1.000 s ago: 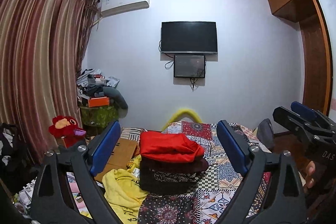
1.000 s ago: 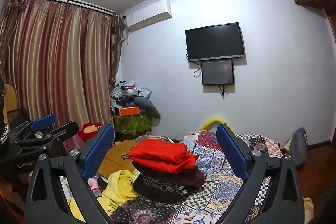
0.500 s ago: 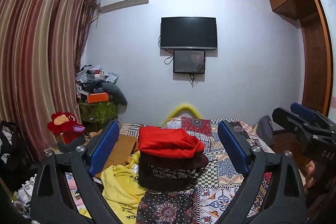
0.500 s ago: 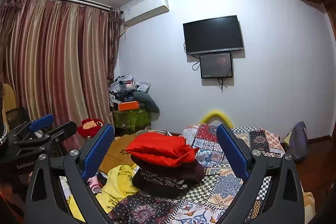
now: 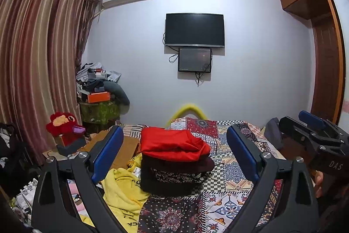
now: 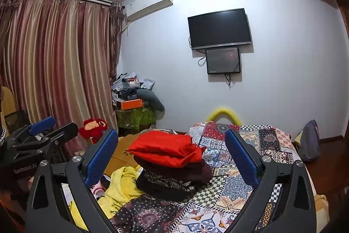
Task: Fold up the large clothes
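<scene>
Clothes wait on a patchwork-covered bed (image 5: pixel 235 169) in a cluttered bedroom: a loose yellow garment (image 5: pixel 122 189) sprawls at the left edge, and just beside it on the right a folded stack (image 5: pixel 174 167) of dark pieces topped by a red garment (image 5: pixel 172 143) sits mid-bed. The left claw (image 5: pixel 174 154) hovers above the near end, its jaws spread wide and holding nothing, the stack framed between its blue pads. To the right the right claw (image 6: pixel 172 156) hangs level with it, likewise wide apart and empty.

The yellow piece looks like the one left to fold. It touches the stack's foot and partly hangs off the bed's left side, so a careless tug could drag the pile askew or let the cloth slide to the littered floor. A cardboard sheet (image 5: pixel 122 145) and a red plush toy (image 5: pixel 64 126) crowd that side. Open quilt lies right of the stack and toward the near edge, the likeliest room for spreading cloth flat.
</scene>
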Demonstrator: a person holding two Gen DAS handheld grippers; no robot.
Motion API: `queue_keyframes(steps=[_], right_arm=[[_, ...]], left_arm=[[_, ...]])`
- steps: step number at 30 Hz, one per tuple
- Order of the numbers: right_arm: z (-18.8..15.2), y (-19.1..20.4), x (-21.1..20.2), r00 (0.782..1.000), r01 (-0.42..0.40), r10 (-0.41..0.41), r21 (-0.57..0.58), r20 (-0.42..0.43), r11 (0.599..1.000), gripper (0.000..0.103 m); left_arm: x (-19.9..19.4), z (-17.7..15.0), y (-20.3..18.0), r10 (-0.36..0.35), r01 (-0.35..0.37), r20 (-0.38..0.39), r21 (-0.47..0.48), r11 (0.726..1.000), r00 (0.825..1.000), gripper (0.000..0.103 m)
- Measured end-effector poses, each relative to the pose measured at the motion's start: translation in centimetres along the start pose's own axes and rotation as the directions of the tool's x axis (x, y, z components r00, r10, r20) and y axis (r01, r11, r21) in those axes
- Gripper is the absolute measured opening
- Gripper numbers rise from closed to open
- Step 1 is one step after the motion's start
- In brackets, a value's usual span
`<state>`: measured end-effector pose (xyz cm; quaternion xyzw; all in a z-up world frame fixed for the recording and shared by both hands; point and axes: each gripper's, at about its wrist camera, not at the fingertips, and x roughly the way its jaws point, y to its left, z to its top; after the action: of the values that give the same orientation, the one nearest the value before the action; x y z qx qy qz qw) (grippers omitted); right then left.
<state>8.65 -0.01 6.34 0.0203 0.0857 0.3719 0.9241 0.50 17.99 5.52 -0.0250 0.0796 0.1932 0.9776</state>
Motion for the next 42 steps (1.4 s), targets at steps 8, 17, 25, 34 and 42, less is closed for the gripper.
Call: queue_keyframes(steps=[8,17,25,34,42], right_arm=[[0.2,-0.2,-0.3,1.0,0.003,-0.003,0.007,-0.001,1.0,0.098],[0.0,-0.7,-0.2,1.0,0.008,-0.007,0.018,-0.007,1.0,0.098],[0.0,-1.0,-0.4,1.0,0.011,-0.011,0.028,-0.005,1.0,0.099],[-0.1,-1.0,-0.4,1.0,0.015,-0.015,0.025,0.001,1.0,0.099],[-0.2,-0.9,-0.3,1.0,0.015,-0.015,0.023,0.0,1.0,0.099]], left_arm=[[0.4,-0.3,-0.2,-0.006,0.006,-0.01,-0.011,1.0,1.0,0.096],[0.7,-0.3,-0.4,-0.013,0.013,-0.019,-0.01,1.0,1.0,0.096],[1.0,-0.5,-0.6,-0.029,0.028,-0.026,-0.008,1.0,0.999,0.096],[1.0,-0.8,-0.6,-0.065,0.065,-0.035,-0.002,0.998,0.997,0.096],[1.2,-0.9,-0.8,-0.071,0.071,-0.04,0.003,0.997,0.997,0.096]])
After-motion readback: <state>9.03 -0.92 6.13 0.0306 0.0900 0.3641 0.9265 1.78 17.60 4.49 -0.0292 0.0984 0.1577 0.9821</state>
